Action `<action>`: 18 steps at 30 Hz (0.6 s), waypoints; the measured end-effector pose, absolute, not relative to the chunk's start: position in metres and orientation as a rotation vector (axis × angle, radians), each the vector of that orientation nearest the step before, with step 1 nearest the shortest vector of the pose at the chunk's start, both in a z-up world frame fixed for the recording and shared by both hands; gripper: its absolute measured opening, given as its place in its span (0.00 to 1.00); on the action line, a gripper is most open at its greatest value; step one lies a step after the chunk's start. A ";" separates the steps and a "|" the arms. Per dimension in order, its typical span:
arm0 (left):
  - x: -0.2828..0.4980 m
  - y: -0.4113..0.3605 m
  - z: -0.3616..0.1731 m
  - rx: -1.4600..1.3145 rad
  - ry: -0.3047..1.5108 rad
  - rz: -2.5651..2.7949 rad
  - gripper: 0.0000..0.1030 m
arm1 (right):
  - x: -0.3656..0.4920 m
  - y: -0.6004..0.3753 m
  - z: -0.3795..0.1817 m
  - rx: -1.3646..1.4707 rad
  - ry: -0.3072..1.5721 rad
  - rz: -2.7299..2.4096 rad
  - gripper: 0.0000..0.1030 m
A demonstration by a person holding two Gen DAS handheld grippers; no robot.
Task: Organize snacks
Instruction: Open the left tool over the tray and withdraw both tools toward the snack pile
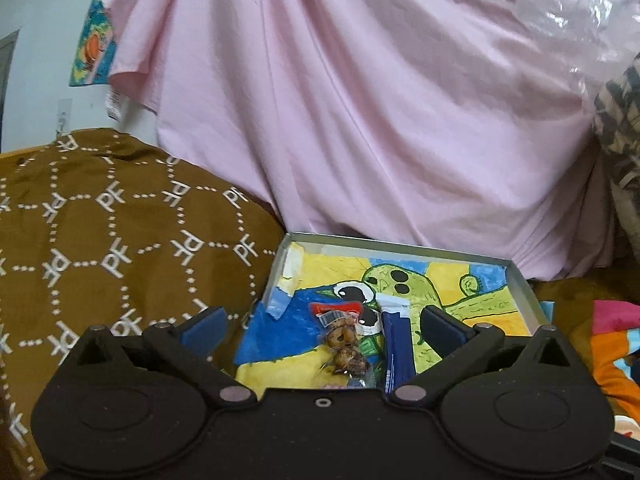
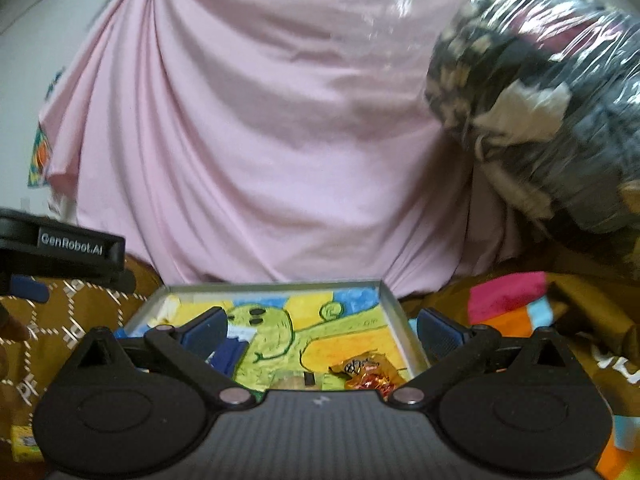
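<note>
In the left wrist view, the left gripper (image 1: 324, 326) hangs over the near edge of a shallow tray (image 1: 522, 290) lined with a bright child's drawing of a green creature; its jaws stand wide apart with nothing clamped between the blue pads (image 1: 206, 330). Inside the tray, toward its near left part, lies a clear snack packet (image 1: 344, 342) with brown lumps and a red label at its far end, and just to the right of it lies a long blue and white wrapped bar (image 1: 394, 344), end-on to the camera. The tray sits on a brown patterned cloth (image 1: 100, 240), with a pink sheet (image 1: 360, 120) draped behind the tray. In the right wrist view, the right gripper (image 2: 322, 332) is likewise spread wide and empty, its left pad over the tray (image 2: 394, 308) and its right pad outside the tray's right wall. An orange-gold foil snack (image 2: 368, 374) rests in the tray's near right corner, the blue bar (image 2: 230, 356) shows partly behind the left finger, and a small brownish item near the tray's near edge is too hidden to identify. The other gripper's black body (image 2: 60, 252) juts in left of the tray. A plastic-wrapped bundle (image 2: 540, 120) looms above and right of the tray, and a small yellow-green packet (image 2: 24, 442) lies on the cloth (image 2: 80, 316) well to the tray's near left.
</note>
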State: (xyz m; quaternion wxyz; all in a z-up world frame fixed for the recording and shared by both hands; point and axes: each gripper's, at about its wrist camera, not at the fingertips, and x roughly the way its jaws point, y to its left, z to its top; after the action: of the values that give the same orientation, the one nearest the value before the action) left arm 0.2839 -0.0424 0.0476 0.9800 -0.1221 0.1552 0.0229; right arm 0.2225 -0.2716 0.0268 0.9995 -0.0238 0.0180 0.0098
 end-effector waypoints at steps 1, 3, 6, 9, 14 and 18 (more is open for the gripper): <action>0.278 -0.041 0.049 -0.250 0.311 0.045 0.99 | 0.216 -0.272 0.028 -0.050 0.022 0.016 1.00; 0.265 -0.039 0.052 -0.254 0.312 0.038 0.99 | 0.201 -0.274 0.031 -0.054 -0.006 0.007 1.00; 0.246 -0.037 0.055 -0.254 0.314 0.025 0.99 | 0.178 -0.278 0.035 -0.057 -0.037 0.003 1.00; 0.227 -0.036 0.055 -0.255 0.316 0.012 0.99 | 0.157 -0.281 0.038 -0.048 -0.052 -0.001 1.00; 0.197 -0.036 0.048 -0.241 0.331 -0.001 0.99 | 0.127 -0.283 0.037 0.007 0.000 0.015 1.00; 0.174 -0.037 0.036 -0.209 0.342 -0.008 0.99 | 0.104 -0.277 0.035 -0.005 0.023 0.031 1.00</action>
State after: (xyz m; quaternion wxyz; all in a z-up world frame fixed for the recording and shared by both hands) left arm 0.1740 -0.0375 0.0365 0.9800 -0.1037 0.1698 -0.0041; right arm 0.1043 -0.2770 0.0347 0.9998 -0.0027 0.0116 0.0155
